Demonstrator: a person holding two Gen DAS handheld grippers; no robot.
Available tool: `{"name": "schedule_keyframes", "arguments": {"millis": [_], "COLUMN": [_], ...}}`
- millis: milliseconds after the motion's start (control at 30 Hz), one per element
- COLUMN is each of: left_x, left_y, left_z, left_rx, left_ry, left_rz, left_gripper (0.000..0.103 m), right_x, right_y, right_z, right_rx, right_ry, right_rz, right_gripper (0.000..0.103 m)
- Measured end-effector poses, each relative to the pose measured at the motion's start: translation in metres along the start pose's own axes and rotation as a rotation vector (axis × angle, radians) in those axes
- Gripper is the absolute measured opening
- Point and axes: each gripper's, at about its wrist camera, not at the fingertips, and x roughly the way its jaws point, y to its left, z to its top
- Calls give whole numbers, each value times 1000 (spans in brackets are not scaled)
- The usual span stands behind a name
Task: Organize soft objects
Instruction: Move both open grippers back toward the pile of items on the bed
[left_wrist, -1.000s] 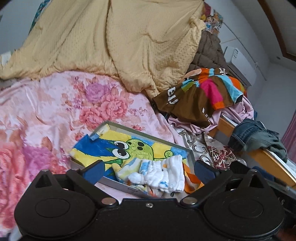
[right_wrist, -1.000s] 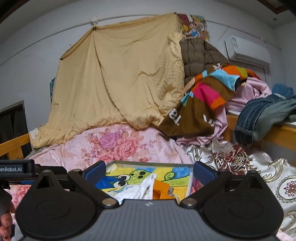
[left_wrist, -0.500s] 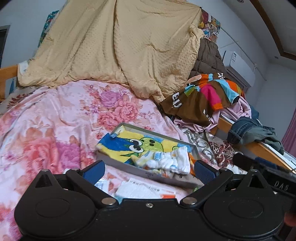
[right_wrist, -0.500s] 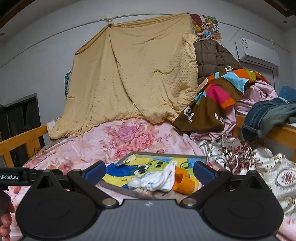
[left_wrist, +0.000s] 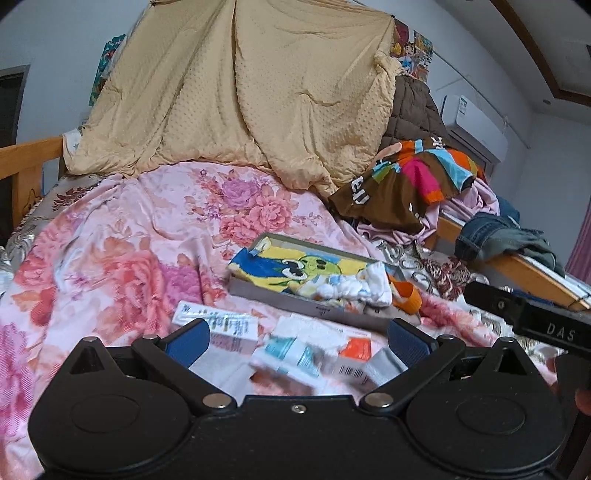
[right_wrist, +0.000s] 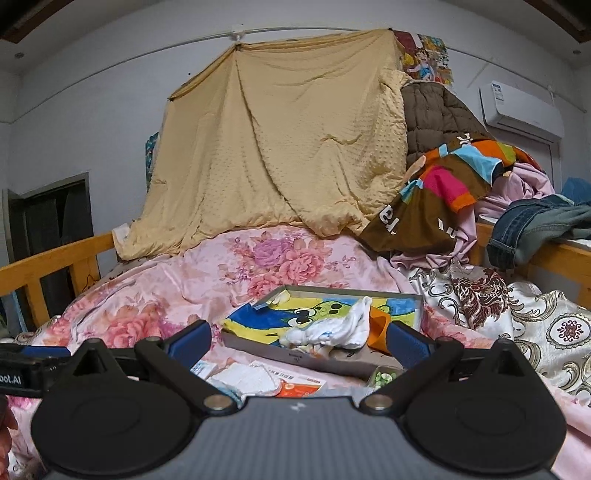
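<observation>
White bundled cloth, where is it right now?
In both wrist views the white bundled cloth lies inside the grey tray on the floral bedspread, over the cartoon towel and beside the orange cup.

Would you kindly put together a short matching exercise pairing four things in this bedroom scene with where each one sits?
Things:
1. white cloth
2. beige blanket
3. jeans
4. small boxes

Places:
A. draped over the wooden rail on the right
B. hung up against the back wall
C. in the grey tray
D. on the floral bedspread, in front of the tray

Pairs: 1-C, 2-B, 3-A, 4-D
</observation>
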Motion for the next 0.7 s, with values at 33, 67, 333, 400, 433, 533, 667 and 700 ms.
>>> {"name": "schedule_keyframes", "arguments": {"millis": [33,67,333,400,433,533,667,700], "left_x": [-2,-3,-1,-3,-5,-5,-8,-8], "left_y": [1,2,12,16,19,23,24,24], "left_z": [-2,-4,-21,-23,-23,-24,-28,-30], "left_rx": [4,7,106,130,140,177,247,265], "left_ry": [5,8,111,125,131,163,210,227], "left_rz": [2,7,-27,-32,-33,-34,-56,-62], "left_gripper": [102,102,102,102,102,102,102,102], "right_x": [-2,-4,-24,-27,-28,-28,-25,-24], "right_y": [1,2,13,17,19,25,32,34], "right_z": [-1,-3,-25,-29,-31,-36,-42,-43], "right_rx": [2,5,28,23,21,18,8,5], "right_ry": [-1,-1,38,54,61,86,121,128], "right_rz": [3,4,19,28,33,51,71,75], "right_gripper": [103,103,103,103,103,103,103,103]}}
